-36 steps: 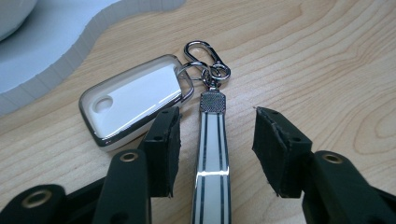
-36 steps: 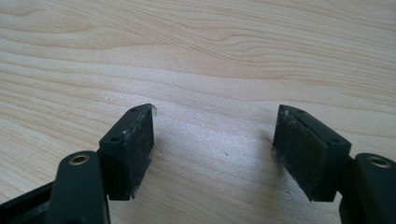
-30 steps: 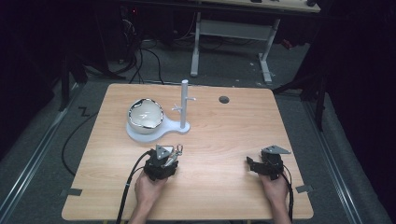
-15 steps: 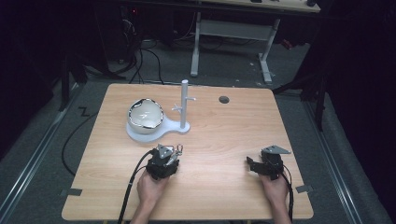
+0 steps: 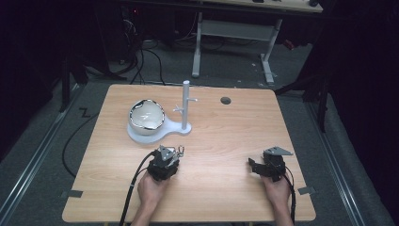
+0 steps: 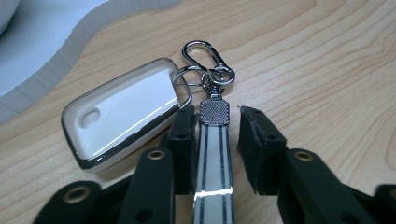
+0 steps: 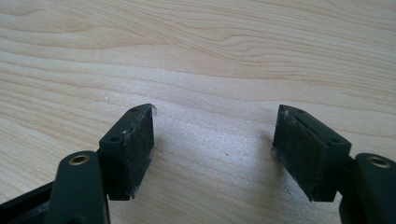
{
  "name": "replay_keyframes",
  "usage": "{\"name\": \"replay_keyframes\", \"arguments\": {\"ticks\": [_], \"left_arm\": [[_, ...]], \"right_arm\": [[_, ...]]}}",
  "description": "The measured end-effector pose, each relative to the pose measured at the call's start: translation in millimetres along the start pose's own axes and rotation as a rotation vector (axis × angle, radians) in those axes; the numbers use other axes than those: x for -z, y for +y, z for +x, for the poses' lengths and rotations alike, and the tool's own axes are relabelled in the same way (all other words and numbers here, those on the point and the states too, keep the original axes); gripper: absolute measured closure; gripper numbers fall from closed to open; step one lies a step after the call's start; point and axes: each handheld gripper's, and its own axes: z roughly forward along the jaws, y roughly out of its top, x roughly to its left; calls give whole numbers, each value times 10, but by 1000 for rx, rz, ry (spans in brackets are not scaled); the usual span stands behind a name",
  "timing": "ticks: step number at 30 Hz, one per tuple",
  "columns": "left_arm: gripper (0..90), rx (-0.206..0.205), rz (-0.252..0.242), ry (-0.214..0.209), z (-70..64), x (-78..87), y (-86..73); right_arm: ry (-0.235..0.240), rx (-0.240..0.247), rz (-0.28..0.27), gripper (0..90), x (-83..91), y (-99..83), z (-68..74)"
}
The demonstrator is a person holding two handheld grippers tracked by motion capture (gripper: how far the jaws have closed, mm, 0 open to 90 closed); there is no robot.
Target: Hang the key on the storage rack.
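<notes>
Key fob (image 6: 123,119) on a strap (image 6: 212,154), lying between the left gripper's (image 6: 211,133) parted jaws near the white stand (image 5: 186,106).

Jaws straddle the strap without clamping it, so this looks like the moment just before a grasp; closing squarely on the strap comes next, probably to hang the clip (image 6: 201,52) on a peg. Right gripper (image 7: 212,154) rests wide apart over bare table (image 7: 210,56), holding nothing.
</notes>
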Motion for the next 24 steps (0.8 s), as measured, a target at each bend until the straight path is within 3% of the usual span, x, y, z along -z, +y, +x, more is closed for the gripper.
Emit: {"name": "replay_keyframes", "arguments": {"ticks": [3, 10, 14, 21, 24], "left_arm": [[744, 4, 3, -3, 17, 7, 1], [759, -9, 6, -10, 26, 16, -2], [762, 7, 1, -27, 51, 28, 3], [763, 0, -38, -37, 75, 160, 55], [764, 7, -84, -45, 96, 263, 133]], "right_arm": [[0, 0, 0, 292, 0, 0, 0], [0, 0, 0, 292, 0, 0, 0], [0, 0, 0, 292, 0, 0, 0], [0, 0, 0, 292, 0, 0, 0], [0, 0, 0, 292, 0, 0, 0]]}}
